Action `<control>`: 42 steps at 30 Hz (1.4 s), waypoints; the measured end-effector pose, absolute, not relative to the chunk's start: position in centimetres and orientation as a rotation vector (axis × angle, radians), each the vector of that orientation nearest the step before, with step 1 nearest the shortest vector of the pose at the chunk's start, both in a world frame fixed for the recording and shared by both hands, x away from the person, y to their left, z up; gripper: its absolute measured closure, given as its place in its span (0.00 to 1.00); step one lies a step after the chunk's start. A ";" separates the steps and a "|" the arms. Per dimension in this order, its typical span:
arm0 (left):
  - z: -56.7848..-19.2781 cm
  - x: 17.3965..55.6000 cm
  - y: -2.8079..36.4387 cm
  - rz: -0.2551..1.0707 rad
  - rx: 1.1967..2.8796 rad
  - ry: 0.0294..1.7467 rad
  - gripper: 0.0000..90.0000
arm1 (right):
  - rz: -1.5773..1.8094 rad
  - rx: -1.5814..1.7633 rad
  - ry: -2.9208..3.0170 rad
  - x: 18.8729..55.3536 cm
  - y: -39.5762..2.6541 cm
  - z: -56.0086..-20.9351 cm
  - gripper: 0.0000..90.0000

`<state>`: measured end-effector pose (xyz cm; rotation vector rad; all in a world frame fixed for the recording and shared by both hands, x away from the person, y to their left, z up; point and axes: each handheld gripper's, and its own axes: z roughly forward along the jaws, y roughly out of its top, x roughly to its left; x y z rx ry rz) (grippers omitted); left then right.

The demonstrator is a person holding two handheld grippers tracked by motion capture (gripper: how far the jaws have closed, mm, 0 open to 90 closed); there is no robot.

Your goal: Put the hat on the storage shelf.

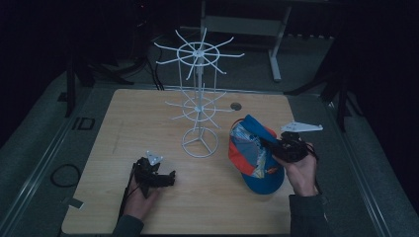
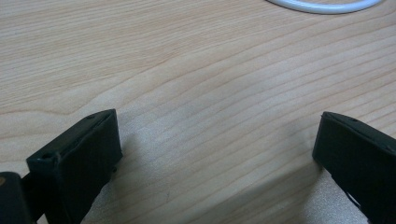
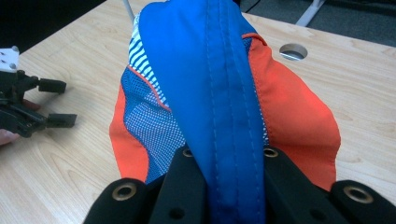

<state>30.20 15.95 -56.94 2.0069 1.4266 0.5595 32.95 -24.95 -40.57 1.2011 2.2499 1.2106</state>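
Nearest the cam in the right gripper view: my right claw (image 3: 227, 186), jaws pinched tight on a blue fabric fold of the cap (image 3: 205, 79). The cap runs straight out ahead of that claw, blue strip down the middle, orange panels on both sides, white-blue mesh and stripes toward the left. From the high view the right claw (image 1: 267, 143) sits at the cap's (image 1: 254, 160) right edge, grey plate on top, w/ the cap spread out to its left on the counter (image 1: 148, 113); can't tell if it's lifted or resting.

Left claw (image 1: 170, 177) is well apart from the cap, out to its left, low over the counter. In the left gripper view its jaws stand wide apart w/ nothing but bare wood (image 2: 196, 93) between them. The same claw (image 3: 51, 102) shows at the left edge of the right gripper view, jaws parted.

White wire rack (image 1: 199, 98) stands beyond and between the two claws, its ring base (image 2: 322, 5) just ahead of the left one. Round hole (image 3: 293, 51) in the counter lies beyond the cap, right of it.
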 end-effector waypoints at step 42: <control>-56.9 30.2 15.9 0.562 2.006 1.427 0.02 | 1.285 1.132 2.246 32.4 -25.8 -38.0 0.97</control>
